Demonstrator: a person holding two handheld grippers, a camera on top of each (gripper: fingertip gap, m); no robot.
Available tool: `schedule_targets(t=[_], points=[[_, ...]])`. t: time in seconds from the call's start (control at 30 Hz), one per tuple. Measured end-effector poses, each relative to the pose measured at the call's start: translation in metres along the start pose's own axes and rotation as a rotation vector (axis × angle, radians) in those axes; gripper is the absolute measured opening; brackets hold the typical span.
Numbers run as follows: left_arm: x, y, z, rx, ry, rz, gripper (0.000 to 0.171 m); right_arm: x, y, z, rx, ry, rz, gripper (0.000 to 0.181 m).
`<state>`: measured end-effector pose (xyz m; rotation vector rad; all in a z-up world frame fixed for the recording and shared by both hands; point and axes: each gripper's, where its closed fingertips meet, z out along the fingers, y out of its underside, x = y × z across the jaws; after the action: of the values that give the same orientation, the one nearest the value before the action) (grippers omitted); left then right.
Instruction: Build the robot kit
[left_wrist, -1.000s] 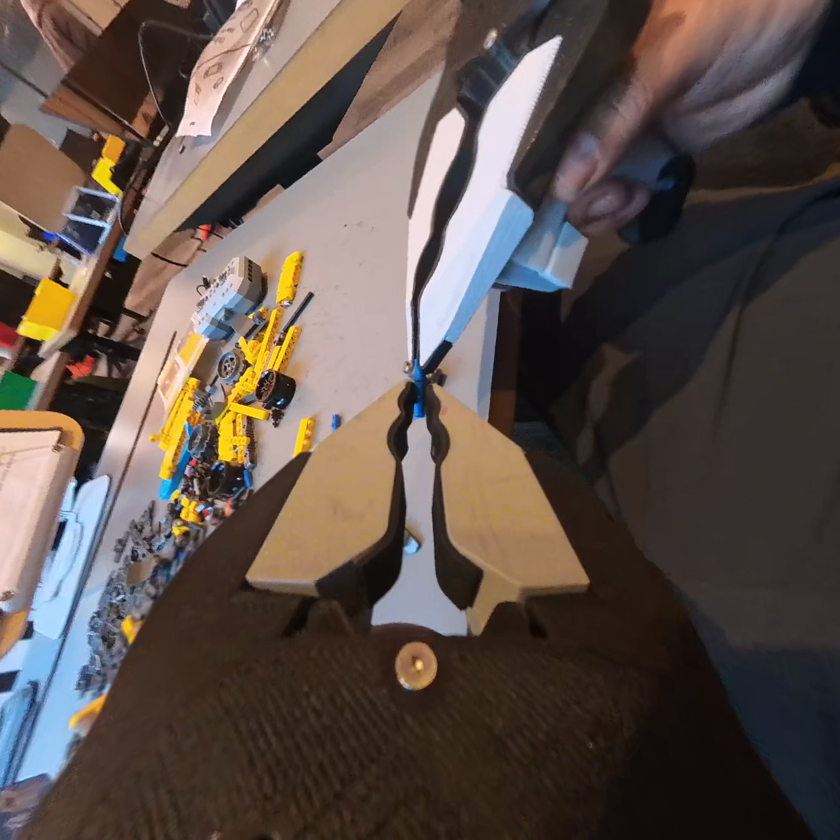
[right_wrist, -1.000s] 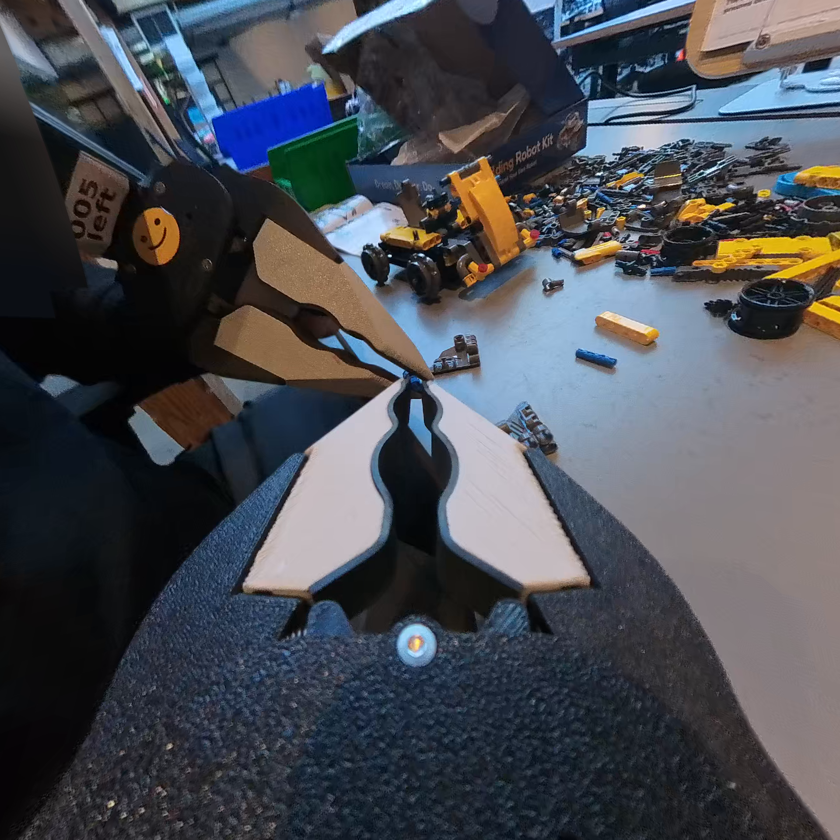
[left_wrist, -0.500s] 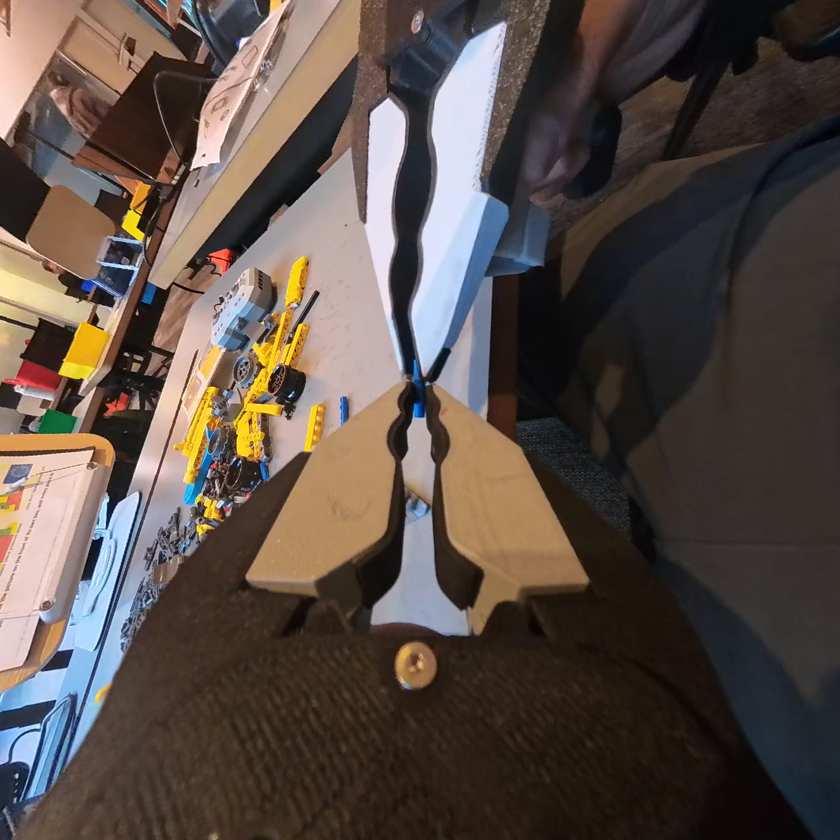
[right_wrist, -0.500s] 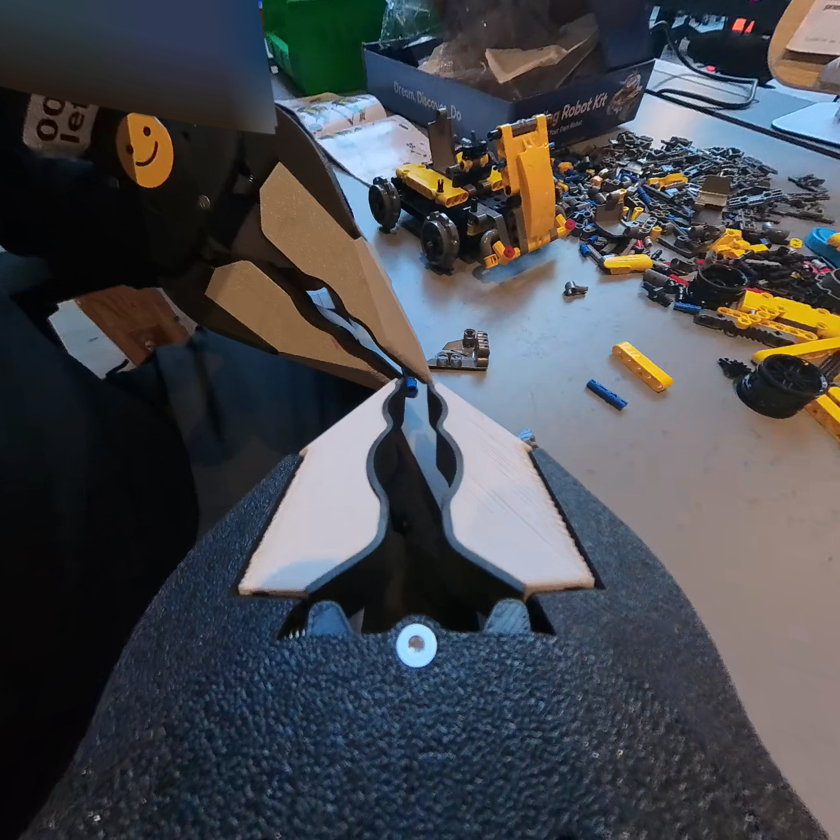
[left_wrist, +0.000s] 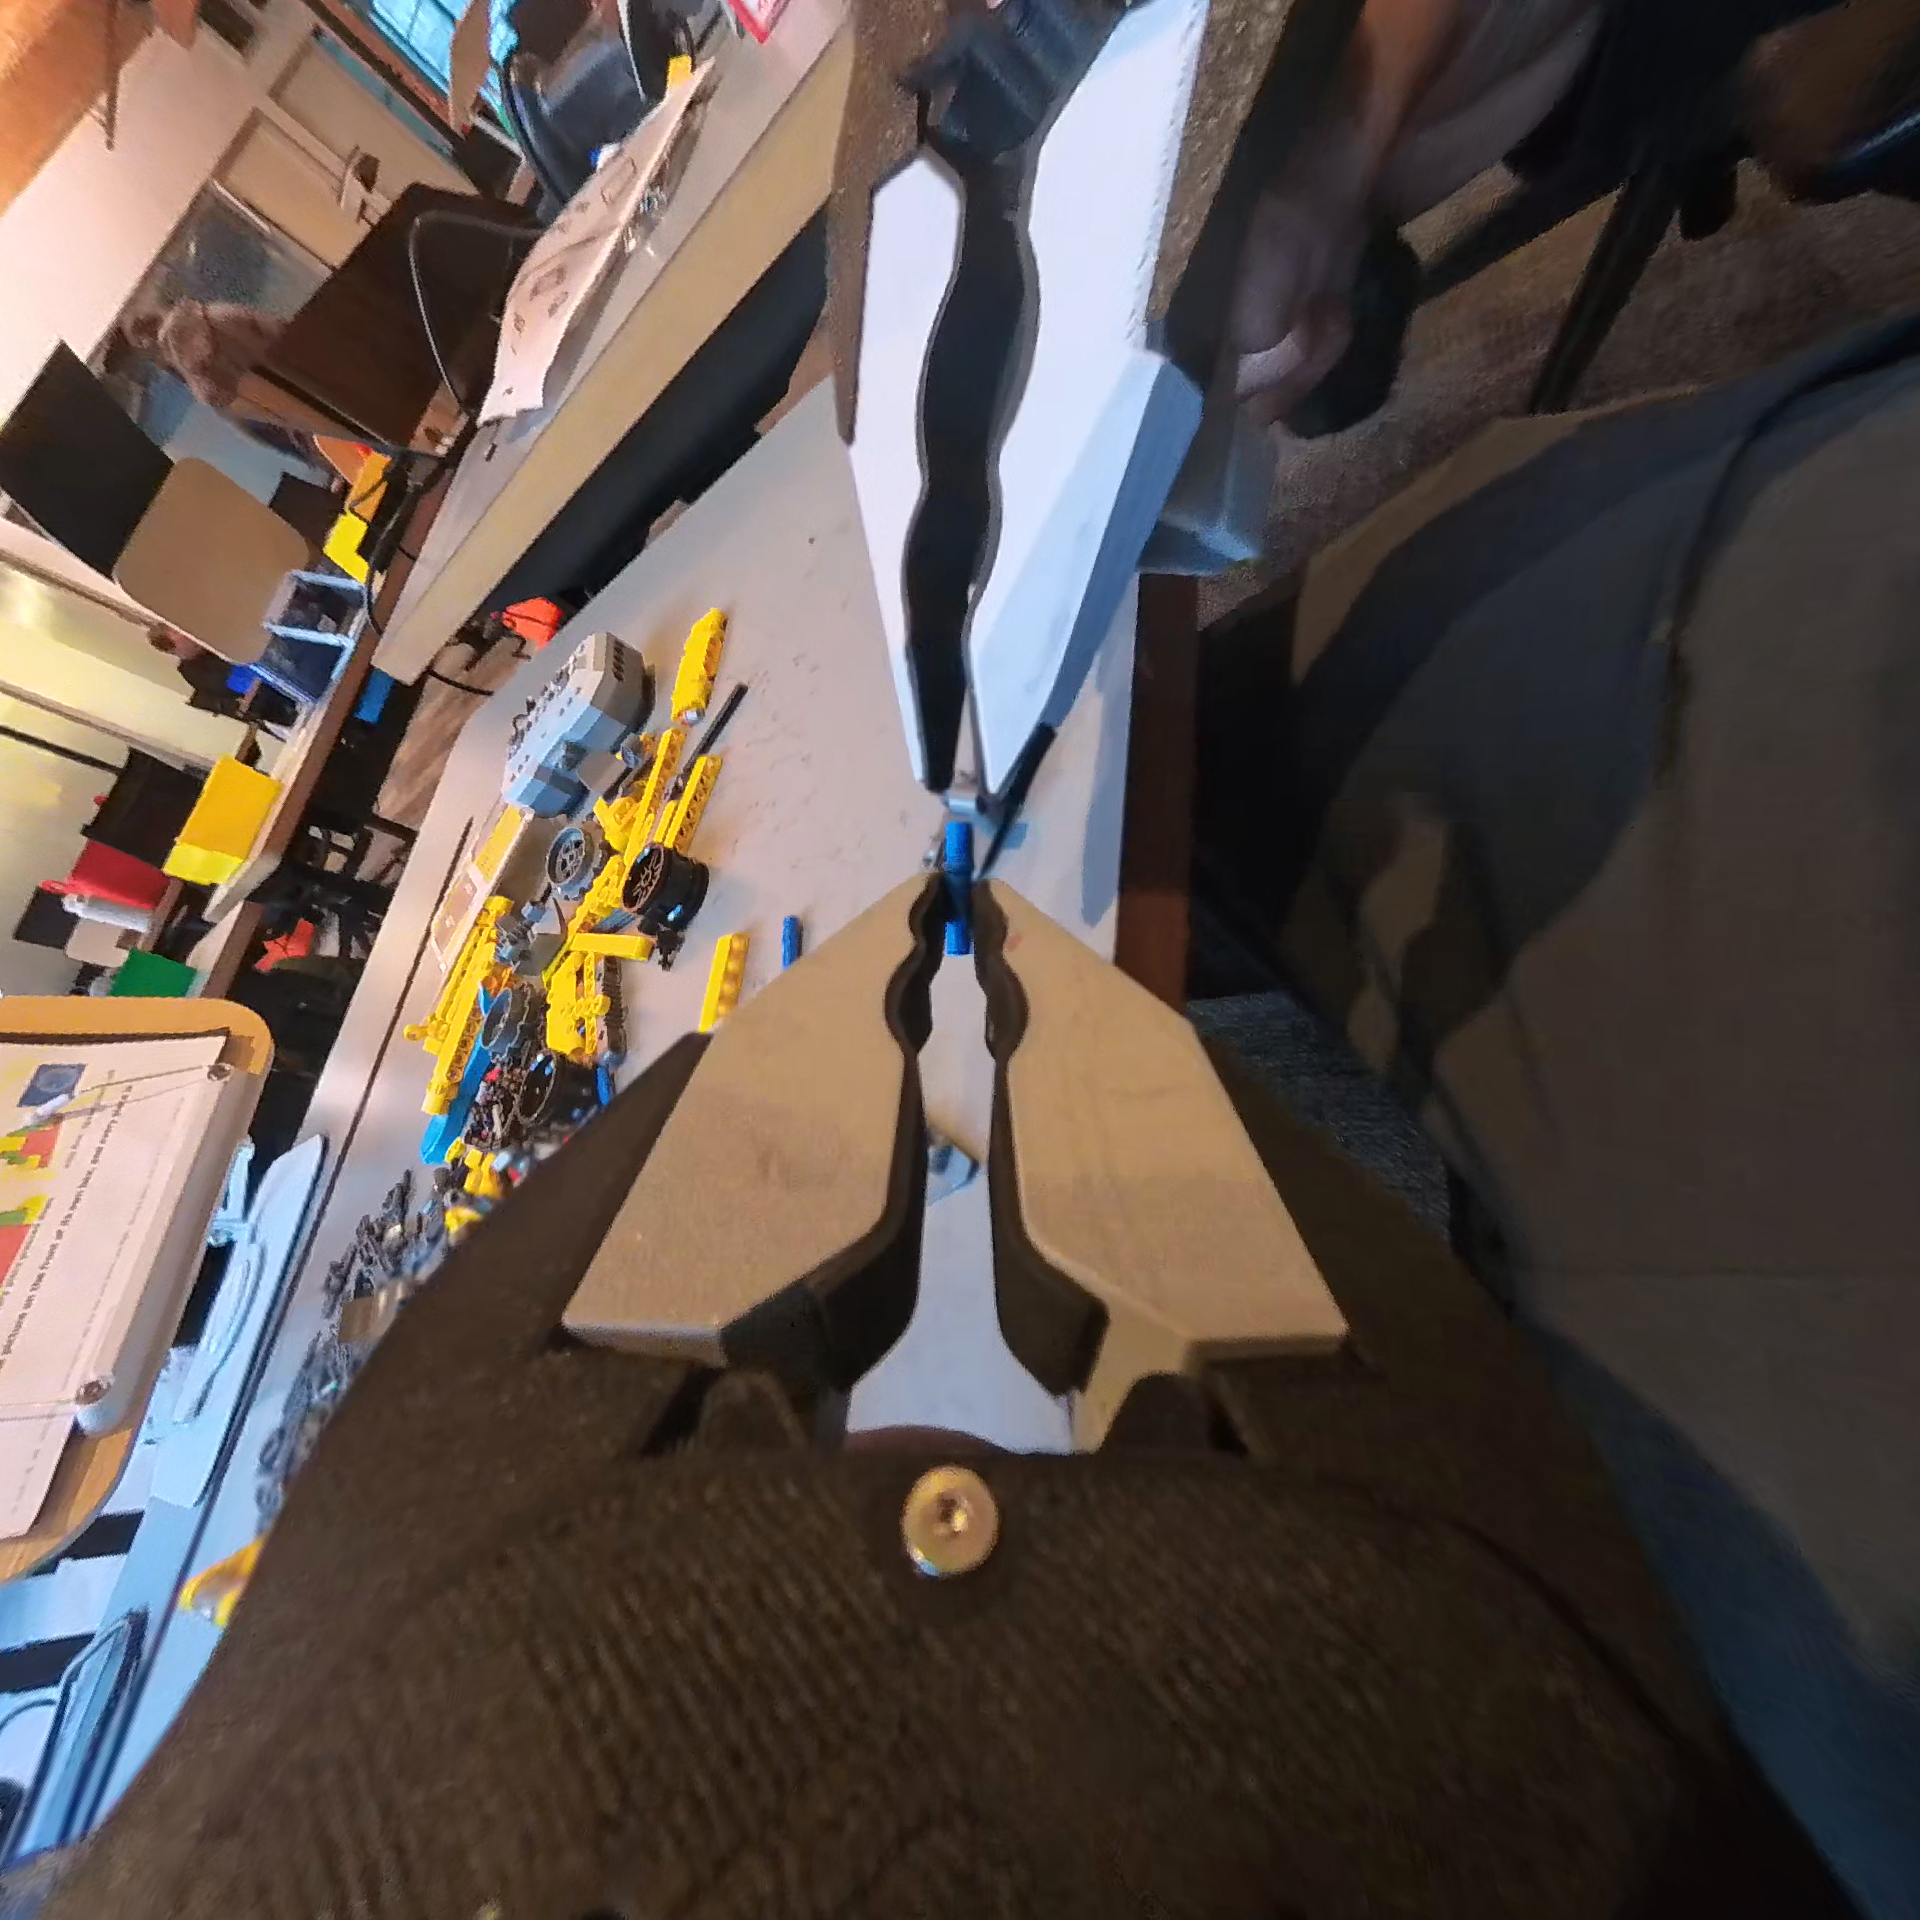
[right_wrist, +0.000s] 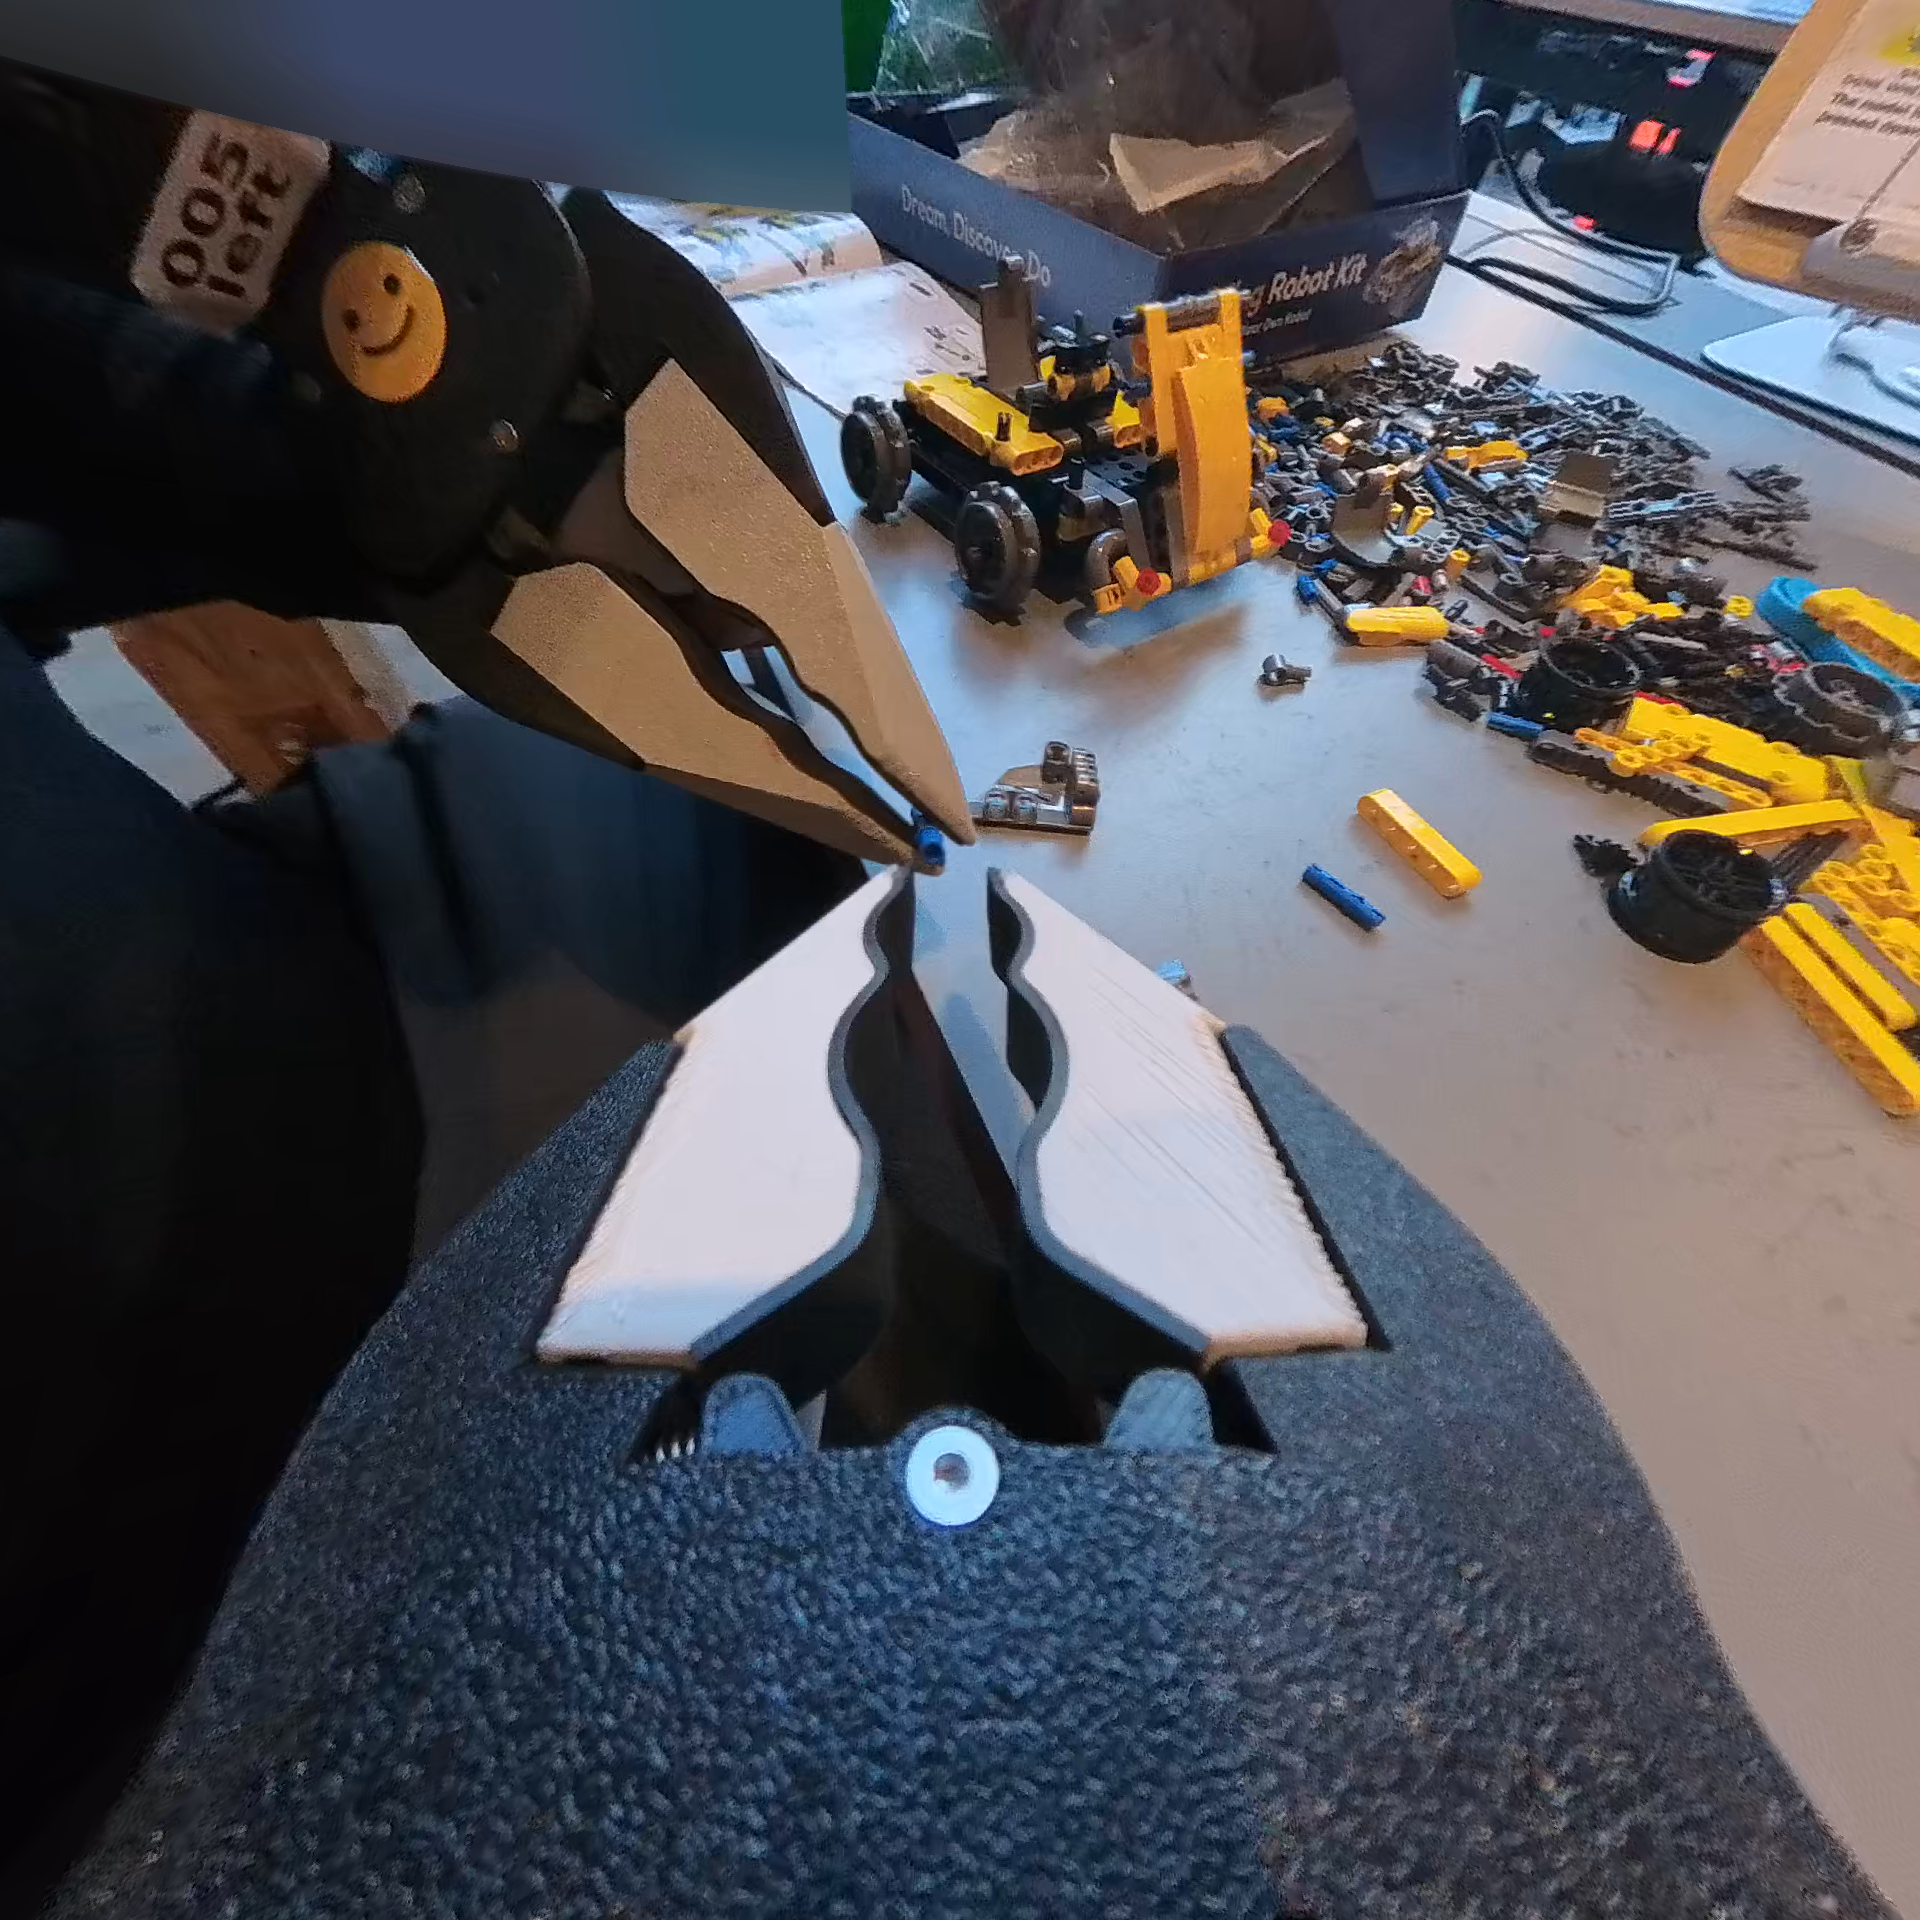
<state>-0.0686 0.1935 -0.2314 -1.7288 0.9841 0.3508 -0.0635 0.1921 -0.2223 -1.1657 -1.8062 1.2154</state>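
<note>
My left gripper (left_wrist: 956, 883) is shut on a small blue pin (left_wrist: 957, 914), held in the air by the table's near edge. The pin's far end sticks out past the fingertips. My right gripper (right_wrist: 948, 878) faces it tip to tip, its jaws a little apart with nothing between them. In the right wrist view the left gripper (right_wrist: 938, 844) comes in from the upper left with the blue pin (right_wrist: 927, 834) at its tip, just above my right fingertips. In the left wrist view the right gripper (left_wrist: 964, 784) comes down from above, a hand behind it.
On the grey table (right_wrist: 1351, 1143) stand a yellow-and-black wheeled model (right_wrist: 1081, 488) and a dark blue box (right_wrist: 1195, 239). Near the grippers lie a small grey assembly (right_wrist: 1039, 800), a loose blue pin (right_wrist: 1342, 896), a yellow beam (right_wrist: 1418, 842), a black wheel (right_wrist: 1694, 894) and several loose parts (right_wrist: 1558, 540). Left and right tips are no more than a few centimetres apart.
My right gripper was shut at the blue pin's end; it has opened and drawn back a little. The left gripper keeps hold of the pin.
</note>
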Motion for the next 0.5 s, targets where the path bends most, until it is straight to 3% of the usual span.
schedule_targets(t=[0.37,0.5], points=[[0.01,-0.01,0.005,-0.01,0.006,0.158,0.003,-0.009,0.005,-0.006,-0.044,-0.002,-0.102,0.013],[0.011,-0.016,0.007,-0.019,0.001,0.188,0.003,-0.009,0.009,-0.007,-0.08,0.012,-0.151,0.005]])
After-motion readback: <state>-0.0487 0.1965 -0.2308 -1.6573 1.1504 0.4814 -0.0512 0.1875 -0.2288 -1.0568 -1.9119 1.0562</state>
